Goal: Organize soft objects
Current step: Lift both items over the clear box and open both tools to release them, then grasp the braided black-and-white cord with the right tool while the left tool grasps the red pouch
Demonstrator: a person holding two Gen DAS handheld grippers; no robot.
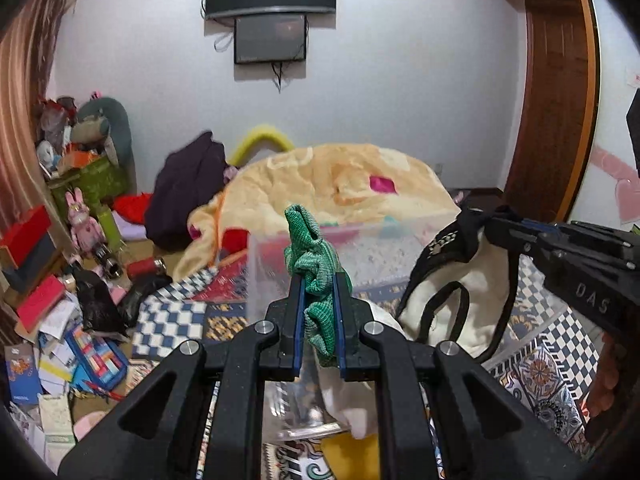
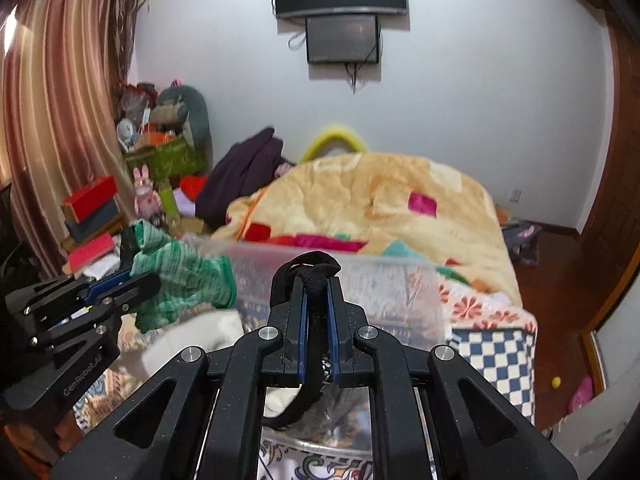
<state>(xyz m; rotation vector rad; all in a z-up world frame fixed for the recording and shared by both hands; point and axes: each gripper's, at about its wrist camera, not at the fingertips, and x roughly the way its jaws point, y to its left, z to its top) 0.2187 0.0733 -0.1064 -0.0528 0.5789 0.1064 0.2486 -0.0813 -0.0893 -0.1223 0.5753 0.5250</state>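
My left gripper (image 1: pixel 318 280) is shut on a green knitted cloth (image 1: pixel 314 256) and holds it above a clear plastic bin (image 1: pixel 264 264) on the bed. It also shows at the left of the right wrist view (image 2: pixel 132 276), with the green cloth (image 2: pixel 180 276) hanging from it. My right gripper (image 2: pixel 316 280) is shut on the black strap (image 2: pixel 314 270) of a cream and black garment (image 1: pixel 452 292). In the left wrist view the right gripper (image 1: pixel 496 224) holds the garment up at the right, over the bin. More white cloth (image 1: pixel 348 396) lies below my left gripper.
The bin (image 2: pixel 400 280) stands on a patterned bedspread (image 2: pixel 492 344). A yellow blanket (image 2: pixel 360 196) is heaped behind it. A dark purple garment (image 1: pixel 184 188) lies at the back left. Boxes, toys and papers (image 1: pixel 60 320) clutter the left side. A wooden door (image 1: pixel 556 92) stands at right.
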